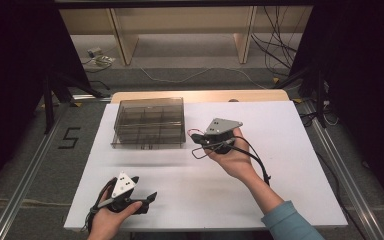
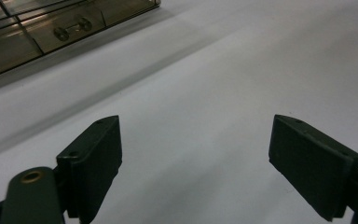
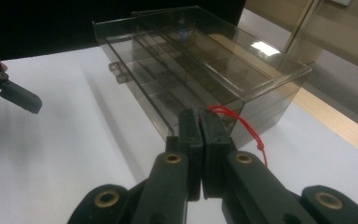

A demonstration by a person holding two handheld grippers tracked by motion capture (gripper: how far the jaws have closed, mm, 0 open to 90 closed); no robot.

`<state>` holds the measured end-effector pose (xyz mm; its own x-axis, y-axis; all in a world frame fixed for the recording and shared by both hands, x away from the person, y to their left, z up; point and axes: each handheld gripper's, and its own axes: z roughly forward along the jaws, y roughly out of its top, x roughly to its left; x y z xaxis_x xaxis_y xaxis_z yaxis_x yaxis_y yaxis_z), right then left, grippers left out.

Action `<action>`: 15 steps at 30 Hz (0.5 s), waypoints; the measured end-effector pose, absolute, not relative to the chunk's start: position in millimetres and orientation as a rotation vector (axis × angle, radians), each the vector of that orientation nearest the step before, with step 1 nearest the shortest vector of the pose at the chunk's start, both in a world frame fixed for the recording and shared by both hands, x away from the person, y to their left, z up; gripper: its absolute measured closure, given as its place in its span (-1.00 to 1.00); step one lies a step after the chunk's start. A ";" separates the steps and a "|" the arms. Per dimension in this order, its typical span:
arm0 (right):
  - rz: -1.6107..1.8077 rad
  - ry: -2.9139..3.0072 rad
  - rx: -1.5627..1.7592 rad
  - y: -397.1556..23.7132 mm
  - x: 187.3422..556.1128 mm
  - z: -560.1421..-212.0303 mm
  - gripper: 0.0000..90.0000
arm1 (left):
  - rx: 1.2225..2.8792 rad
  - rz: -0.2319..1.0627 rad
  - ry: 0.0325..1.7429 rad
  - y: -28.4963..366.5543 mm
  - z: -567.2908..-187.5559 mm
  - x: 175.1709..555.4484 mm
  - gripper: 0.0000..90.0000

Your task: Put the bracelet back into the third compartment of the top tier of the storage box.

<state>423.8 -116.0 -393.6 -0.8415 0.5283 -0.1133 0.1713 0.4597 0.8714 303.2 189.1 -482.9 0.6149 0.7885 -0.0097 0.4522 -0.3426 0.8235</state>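
- The table, topped with a white sheet, spans the middle of the high view; a bare wooden strip of it shows along the far edge at 12 o'clock.
- A clear smoky plastic organiser box with a closed lid and divided compartments rests flat on the table, at about 11 o'clock from the table's middle. In the right gripper view the box lies straight ahead at 12 o'clock, its latch side turned toward 9 o'clock; in the left gripper view a corner of it sits at 10 o'clock, well apart from the jaws.
- The right gripper, held in the person's hand with a teal sleeve behind, hangs just beside the box's right-hand near corner, at about 3 o'clock from the box. Its jaws are pressed fully together with nothing solid between them. Seen along the right gripper, the tips come close to the box's near corner; whether they touch it I cannot tell.
- The left gripper is at 7 o'clock on the table, near its front edge. Its jaws stand wide apart and empty, only white table between them, as the left gripper shows.
- A thin red cord loops beside the right jaws at 2 o'clock from their tips.
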 end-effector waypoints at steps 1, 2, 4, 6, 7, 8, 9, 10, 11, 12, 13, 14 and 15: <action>1.339 2.346 0.591 -115.5 423.9 -393.4 0.98 | 1.991 0.502 0.979 189.1 -483.0 303.2 -0.62; 1.339 2.346 0.590 -115.3 423.9 -393.3 0.98 | 1.992 0.502 0.980 189.2 -483.0 303.2 -0.62; 1.340 2.347 0.588 -114.5 424.1 -393.2 0.98 | 1.991 0.503 0.980 189.2 -482.8 303.2 -0.62; 1.341 2.346 0.586 -113.9 424.2 -393.0 0.98 | 1.990 0.503 0.979 189.3 -482.8 303.2 -0.62; 1.342 2.346 0.585 -113.6 424.4 -393.0 0.98 | 1.989 0.502 0.979 189.4 -482.8 303.2 -0.62; 1.344 2.347 0.584 -113.2 424.6 -393.1 0.98 | 1.988 0.502 0.980 189.4 -482.8 303.2 -0.62; 1.344 2.346 0.583 -113.0 424.7 -393.2 0.98 | 1.988 0.502 0.980 189.4 -482.7 303.2 -0.62; 1.345 2.347 0.585 -112.7 424.7 -393.2 0.98 | 1.987 0.503 0.979 189.4 -482.6 303.1 -0.62; 1.346 2.346 0.587 -112.2 424.5 -393.4 0.98 | 1.987 0.504 0.978 189.4 -482.5 303.1 -0.62; 1.347 2.347 0.587 -111.9 424.5 -393.6 0.98 | 1.987 0.503 0.979 189.4 -482.5 303.1 -0.62; 1.344 2.351 0.589 -111.5 424.3 -393.7 0.98 | 1.988 0.503 0.980 189.5 -482.5 303.1 -0.62; 1.344 2.351 0.586 -111.2 424.6 -393.9 0.98 | 1.987 0.504 0.981 189.5 -482.6 303.1 -0.62; 1.344 2.352 0.586 -110.9 424.8 -393.9 0.98 | 1.987 0.504 0.981 189.5 -482.6 303.1 -0.62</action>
<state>424.8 -110.9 -393.9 -0.8459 0.5221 -0.1089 0.1711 0.4590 0.8718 303.1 189.5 -482.6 0.6123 0.7906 -0.0105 0.4518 -0.3390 0.8252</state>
